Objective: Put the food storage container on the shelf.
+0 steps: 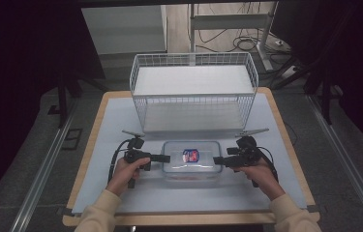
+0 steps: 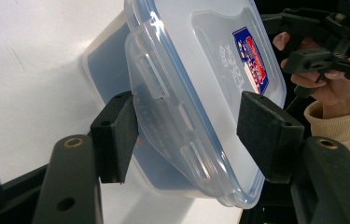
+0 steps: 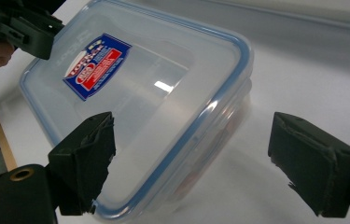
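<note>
Container of clear plastic, lid fitted and bearing a red and blue label, sits flat on the surface, in front of the white wire basket and well apart from it. The left hand-held gripper is at the container's left end; in its own view the jaws stand wide, one to each side of the lid's side latch, not yet closed on it. The right hand-held gripper is at the right end, jaws also wide, straddling the near corner without contact. Judgement: approach is complete on both sides, but no grasp is made. Closing on the container, lifting it and placing it, presumably in the basket, all remain.
</note>
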Demonstrator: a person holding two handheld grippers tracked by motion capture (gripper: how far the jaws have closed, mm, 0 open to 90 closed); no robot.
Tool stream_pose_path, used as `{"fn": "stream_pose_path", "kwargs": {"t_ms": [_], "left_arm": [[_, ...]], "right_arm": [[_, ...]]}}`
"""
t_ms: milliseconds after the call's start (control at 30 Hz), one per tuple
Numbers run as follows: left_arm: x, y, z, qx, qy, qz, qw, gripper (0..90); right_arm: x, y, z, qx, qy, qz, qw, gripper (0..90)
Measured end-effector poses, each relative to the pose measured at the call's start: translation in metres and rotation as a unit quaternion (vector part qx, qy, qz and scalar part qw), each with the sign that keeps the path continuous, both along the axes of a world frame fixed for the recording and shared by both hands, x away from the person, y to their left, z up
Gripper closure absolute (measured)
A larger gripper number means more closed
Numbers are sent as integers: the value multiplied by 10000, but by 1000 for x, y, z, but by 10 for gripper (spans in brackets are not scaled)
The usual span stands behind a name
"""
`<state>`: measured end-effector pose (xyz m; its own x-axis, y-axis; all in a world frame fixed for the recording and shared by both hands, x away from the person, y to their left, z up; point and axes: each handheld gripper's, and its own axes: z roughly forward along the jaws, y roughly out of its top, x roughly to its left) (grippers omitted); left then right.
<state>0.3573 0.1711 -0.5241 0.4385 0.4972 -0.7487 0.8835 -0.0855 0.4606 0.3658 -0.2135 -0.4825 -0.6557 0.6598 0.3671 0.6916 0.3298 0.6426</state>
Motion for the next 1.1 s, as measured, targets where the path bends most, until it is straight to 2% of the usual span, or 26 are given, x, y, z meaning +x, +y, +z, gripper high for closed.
{"fn": "stream_pose_path", "kwargs": {"t_ms": [67,133,167,233,267,300,333,367,500,600,633,700,833,967,1067,1100], "left_arm": [[0,0,0,-2,1,-3,10000,391],[0,0,0,2,-14,-1,10000,392],[0,0,0,5,-17,-2,10000,393],[0,0,0,3,-16,-7,10000,393],[0,0,0,3,-16,-6,10000,393],[0,0,0,3,-16,-6,10000,393],[0,0,0,5,-19,1,10000,394],[0,0,0,6,-21,4,10000,394],[-1,0,-1,-6,-13,28,10000,396],[-1,0,-1,-32,-10,46,10000,399],[-1,0,-1,-32,-10,46,10000,400],[-1,0,-1,-22,-14,45,10000,399],[-1,0,-1,-20,-15,44,10000,399],[-1,0,-1,-7,-30,55,10000,399],[-2,0,0,-2,-44,79,10000,399],[-2,0,0,-2,-44,79,10000,400]], "right_arm": [[4,0,-4,36,182,0,9998,152],[8,0,-8,240,461,15,9986,168],[10,0,-9,305,531,2,9981,173],[14,-1,-13,500,787,30,9956,185],[16,-1,-16,586,882,44,9944,193],[16,-1,-16,586,882,44,9944,193],[18,0,-19,774,1160,77,9902,217],[19,0,-21,851,1264,91,9883,217],[21,0,-23,935,1459,-25,9849,230],[22,-2,-25,1037,1660,-97,9806,226],[22,-2,-25,1037,1660,-97,9806,226],[23,-3,-28,1101,1773,-113,9779,225],[24,-3,-28,1105,1781,-109,9777,225],[25,-3,-29,1163,1880,-157,9751,227],[24,-6,-25,1191,1763,-207,9769,317],[24,-6,-25,1191,1763,-207,9769,317]]}}
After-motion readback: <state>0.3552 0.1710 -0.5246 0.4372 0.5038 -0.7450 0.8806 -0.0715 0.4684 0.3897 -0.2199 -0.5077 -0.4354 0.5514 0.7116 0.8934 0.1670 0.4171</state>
